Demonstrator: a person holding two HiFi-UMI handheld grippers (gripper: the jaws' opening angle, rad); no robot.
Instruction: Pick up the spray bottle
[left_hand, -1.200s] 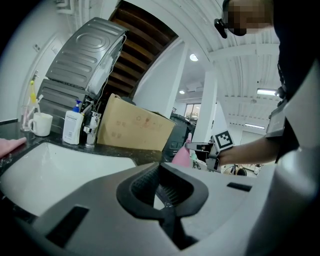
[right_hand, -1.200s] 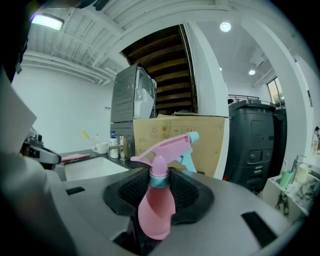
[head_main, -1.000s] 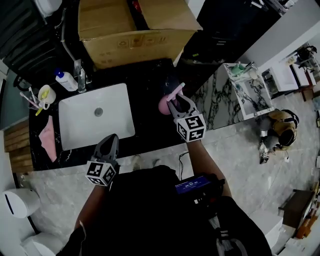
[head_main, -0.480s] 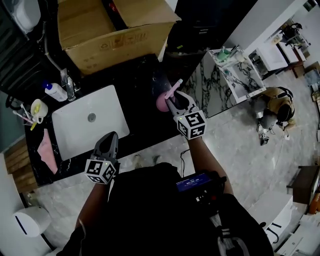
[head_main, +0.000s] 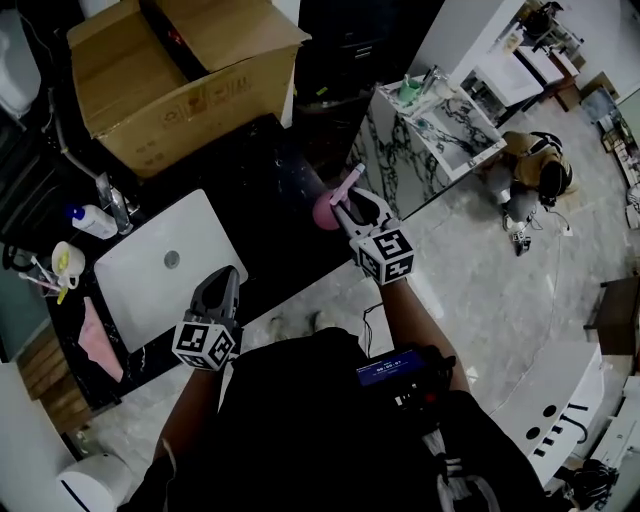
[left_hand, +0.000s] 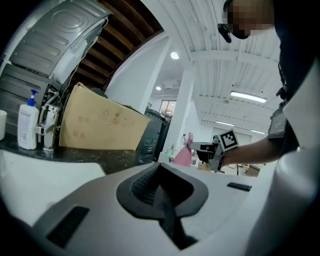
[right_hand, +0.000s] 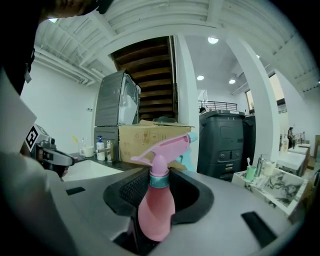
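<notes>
A cardboard box sits behind the white sink on the black counter. The left gripper hangs at the sink's near edge, jaws together and empty. The right gripper is clamped on the pink spray bottle (upright) over the counter's end.

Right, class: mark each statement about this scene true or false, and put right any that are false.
1. The right claw grips a pink spray bottle. True.
2. The left claw holds something too. False: its jaws are together with nothing between them.
3. A cardboard box sits on the black counter behind the white sink. True.
4. The cardboard box is taped shut. False: its top is open.
</notes>
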